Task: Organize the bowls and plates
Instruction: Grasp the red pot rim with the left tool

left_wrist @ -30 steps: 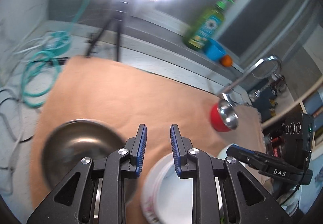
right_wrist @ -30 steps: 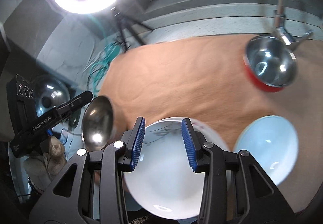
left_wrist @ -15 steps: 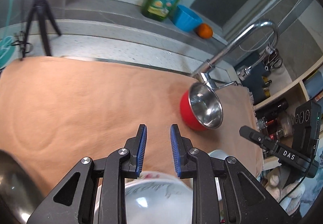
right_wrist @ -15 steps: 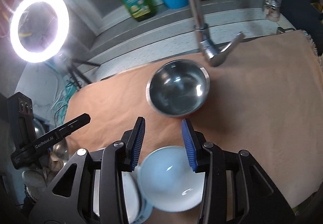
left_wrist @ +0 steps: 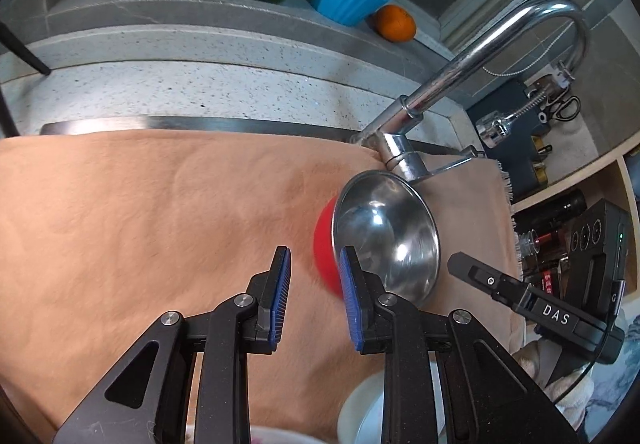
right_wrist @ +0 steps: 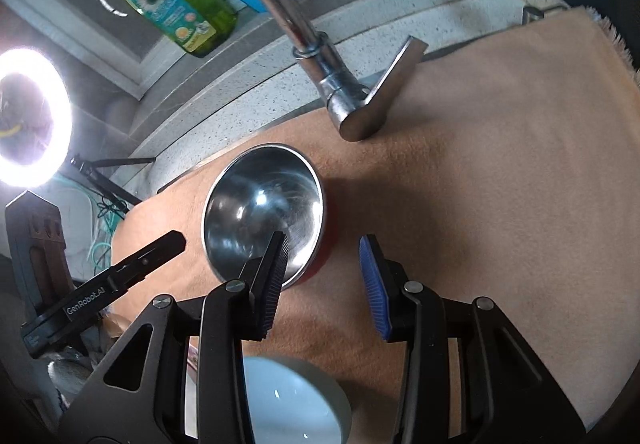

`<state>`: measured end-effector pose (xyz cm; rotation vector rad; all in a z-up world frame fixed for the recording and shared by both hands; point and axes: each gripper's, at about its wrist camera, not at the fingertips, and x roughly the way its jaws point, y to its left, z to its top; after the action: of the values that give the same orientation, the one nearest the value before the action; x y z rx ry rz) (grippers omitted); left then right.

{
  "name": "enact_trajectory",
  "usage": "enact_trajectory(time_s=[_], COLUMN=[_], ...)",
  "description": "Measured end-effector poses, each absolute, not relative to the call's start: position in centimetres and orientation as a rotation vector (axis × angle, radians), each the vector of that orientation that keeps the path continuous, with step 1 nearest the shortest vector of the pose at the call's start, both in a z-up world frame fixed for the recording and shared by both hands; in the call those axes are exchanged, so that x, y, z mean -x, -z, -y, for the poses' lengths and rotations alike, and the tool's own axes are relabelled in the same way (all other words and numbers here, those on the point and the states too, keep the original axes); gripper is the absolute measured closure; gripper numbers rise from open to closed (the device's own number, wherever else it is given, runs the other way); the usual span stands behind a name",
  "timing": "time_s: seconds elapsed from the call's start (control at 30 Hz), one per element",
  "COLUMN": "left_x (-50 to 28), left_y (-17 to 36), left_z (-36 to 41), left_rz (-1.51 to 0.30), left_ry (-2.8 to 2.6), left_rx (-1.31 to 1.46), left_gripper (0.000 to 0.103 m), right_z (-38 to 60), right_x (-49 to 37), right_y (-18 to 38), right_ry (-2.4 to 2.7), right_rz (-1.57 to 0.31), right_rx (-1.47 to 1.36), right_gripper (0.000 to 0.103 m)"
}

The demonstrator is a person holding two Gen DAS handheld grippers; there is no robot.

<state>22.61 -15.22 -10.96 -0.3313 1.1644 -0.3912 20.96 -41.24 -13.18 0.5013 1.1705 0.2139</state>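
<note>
On the tan cloth (left_wrist: 160,224), a red bowl (left_wrist: 326,244) sits near both empty, open grippers, left (left_wrist: 314,300) and right (right_wrist: 326,284).

Left black plastic two-finger gripper (left_wrist: 314,294) with ribbed blue pads, silver pivot screws, triangular cut-outs, right black plastic two-finger gripper (right_wrist: 326,280) alike, white "DAS" and "GenRobot.AI" lettering on side bars

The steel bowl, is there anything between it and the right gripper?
Nothing visible stands between them. The right gripper is open and empty, and only bare cloth lies between its fingers and the steel bowl, whose near rim already sits behind its left finger. The faucet stands beyond the bowl, clear of the path.
</note>
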Motion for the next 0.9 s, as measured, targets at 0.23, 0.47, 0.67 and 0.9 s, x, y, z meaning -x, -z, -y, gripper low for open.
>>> enact_trajectory(time_s=[0.23, 0.47, 0.67, 0.9], left_x=[-23.8, -24.0, -23.9, -23.0], left_y=[12.1, 12.6, 12.7, 11.9], left_z=[16.5, 17.1, 17.6, 17.2], left_rz=[-1.189, -1.193, -1.199, -1.186], left_ry=[0.399, 0.421, 0.431, 0.431], left_rx=[0.296, 0.293, 0.286, 0.286], left_gripper=[0.08, 0.086, 0.09, 0.09], right_z=[41.0, 40.1, 39.5, 39.1], right_x=[-21.8, -22.1, -22.3, -21.4], right_y=[14.6, 15.2, 14.9, 13.9], right_ry=[-0.234, -0.256, -0.254, -0.275], right_rz=[-1.197, -1.214, -1.211, -1.199], right_rx=[-0.529, -0.528, -0.515, -0.51], right_gripper=[0.066, 0.088, 0.09, 0.09])
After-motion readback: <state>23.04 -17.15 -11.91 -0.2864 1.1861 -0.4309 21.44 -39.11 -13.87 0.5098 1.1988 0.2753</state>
